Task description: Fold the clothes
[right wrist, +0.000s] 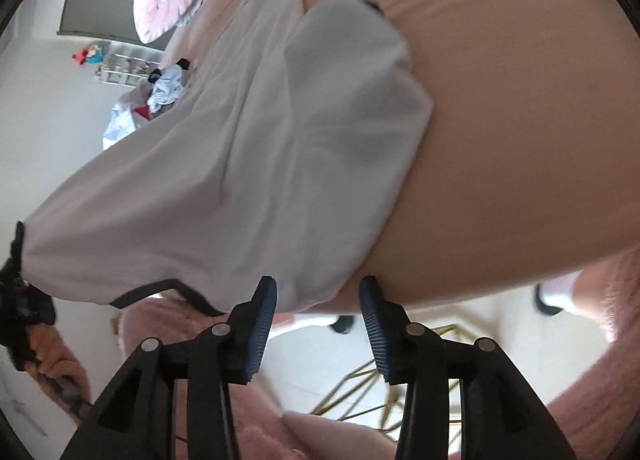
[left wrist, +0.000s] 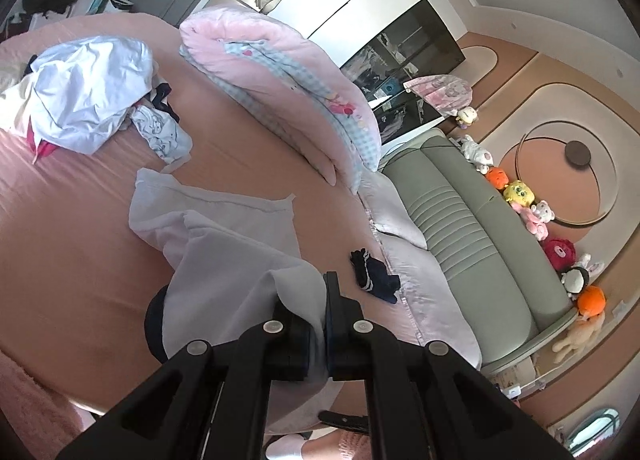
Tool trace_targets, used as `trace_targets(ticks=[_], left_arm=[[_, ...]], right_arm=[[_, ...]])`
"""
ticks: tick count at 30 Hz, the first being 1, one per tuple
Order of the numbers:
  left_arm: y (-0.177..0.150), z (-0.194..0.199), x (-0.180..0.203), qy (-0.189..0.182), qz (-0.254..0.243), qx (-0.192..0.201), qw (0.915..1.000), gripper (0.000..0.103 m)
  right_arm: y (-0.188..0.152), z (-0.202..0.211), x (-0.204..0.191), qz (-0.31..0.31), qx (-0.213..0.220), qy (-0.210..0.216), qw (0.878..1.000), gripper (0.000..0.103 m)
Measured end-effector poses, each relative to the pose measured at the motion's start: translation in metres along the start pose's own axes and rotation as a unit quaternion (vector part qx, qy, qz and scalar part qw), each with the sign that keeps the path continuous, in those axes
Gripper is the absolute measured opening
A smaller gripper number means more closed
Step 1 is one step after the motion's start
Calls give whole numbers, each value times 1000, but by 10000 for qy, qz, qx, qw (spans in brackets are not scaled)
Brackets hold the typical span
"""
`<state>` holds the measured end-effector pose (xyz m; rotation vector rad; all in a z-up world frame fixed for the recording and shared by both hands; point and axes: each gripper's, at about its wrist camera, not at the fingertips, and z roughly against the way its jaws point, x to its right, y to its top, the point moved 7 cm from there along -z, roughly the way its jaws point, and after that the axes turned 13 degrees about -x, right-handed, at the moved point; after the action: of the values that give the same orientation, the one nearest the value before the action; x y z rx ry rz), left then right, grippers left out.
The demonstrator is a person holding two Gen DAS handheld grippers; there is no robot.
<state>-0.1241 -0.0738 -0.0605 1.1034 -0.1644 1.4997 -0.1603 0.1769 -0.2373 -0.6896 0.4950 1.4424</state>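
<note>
**A:** That thin white cotton-like garment with the dark-trimmed edge [right wrist: 224, 164], how do you reckon it handles?

**B:** Light and completely limp, I'd say. It sags wherever nothing supports it and drapes in soft creases. Not slippery, not fragile, but it will bunch if it's dragged across the pink bed sheet [left wrist: 68, 244].

**A:** Where is it right now?

**B:** Part of it lies spread on the bed, with a hemmed end flat on the sheet farther in. The near end is lifted off the bed, pinched in the left hand-held gripper [left wrist: 318, 324], whose 2 black fingers are clenched on a fold of the cloth.

**A:** And the other one?

**B:** The right hand-held gripper [right wrist: 318, 300] is released, its blue ribbed pads [right wrist: 266, 324] standing apart, nothing pressed between them. It points at the garment's near edge where that hangs over the side of the bed.

**A:** So where would you take hold?

**B:** On that near edge, beside the dark trim, well apart from the left grip. With 2 corners held, the cloth should hang straight enough to fold over. A grab in the middle would only gather a wad.

**A:** How does it look overall?

**B:** Pale white, slightly bluish in shadow, thin enough to look faintly see-through, rumpled in long soft ridges. I can't tell what kind of garment it is.
</note>
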Motion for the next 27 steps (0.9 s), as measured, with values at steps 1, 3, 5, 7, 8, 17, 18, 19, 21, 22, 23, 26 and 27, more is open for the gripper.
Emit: trace_targets(ticks=[1, 3, 5, 7, 8, 17, 18, 19, 21, 22, 23, 26, 27], left_arm=[[-1, -1, -1, -24, 17, -8, 10000, 3], [-4, -2, -2, -50, 66, -19, 10000, 3], [-5, -2, -3, -82, 95, -4, 9999, 3], [-6, -2, -5, -113, 134, 33, 9998, 3], [-7, -1, -8, -119, 200, 78, 9997, 3], [11, 56, 38, -727, -423, 413, 9956, 4], [14, 70, 55, -935, -640, 513, 9922, 4], [17, 83, 73, -1143, -856, 612, 9879, 4], [24, 110, 106, -1526, -1240, 801, 9772, 4], [30, 121, 116, -1615, -1262, 869, 9749, 4], [39, 130, 124, -1702, -1238, 917, 9733, 4], [81, 117, 111, -1598, -618, 743, 9824, 4], [98, 102, 101, -1470, -373, 598, 9866, 4]], right_arm=[[3, -4, 1, -1, 67, 107, 9999, 43], [15, -7, 1, -60, 246, 323, 9992, 40], [31, -8, -1, -93, 491, 430, 9978, 31], [43, -6, -4, -22, 818, 362, 9960, 22], [50, -8, -7, 72, 942, 283, 9951, 16], [44, 106, -129, 1660, 2400, 421, 9555, 2], [39, 129, -147, 1860, 2553, 525, 9473, 2], [31, 152, -160, 1978, 2709, 722, 9393, 2], [9, 206, -183, 2201, 3099, 1104, 9183, 2], [-5, 234, -187, 2287, 3301, 1203, 9079, 2], [-16, 260, -195, 2372, 3521, 1295, 8961, 2], [-34, 323, -212, 2436, 4054, 1355, 8706, 2], [-29, 337, -210, 2275, 4148, 1170, 8732, 2]])
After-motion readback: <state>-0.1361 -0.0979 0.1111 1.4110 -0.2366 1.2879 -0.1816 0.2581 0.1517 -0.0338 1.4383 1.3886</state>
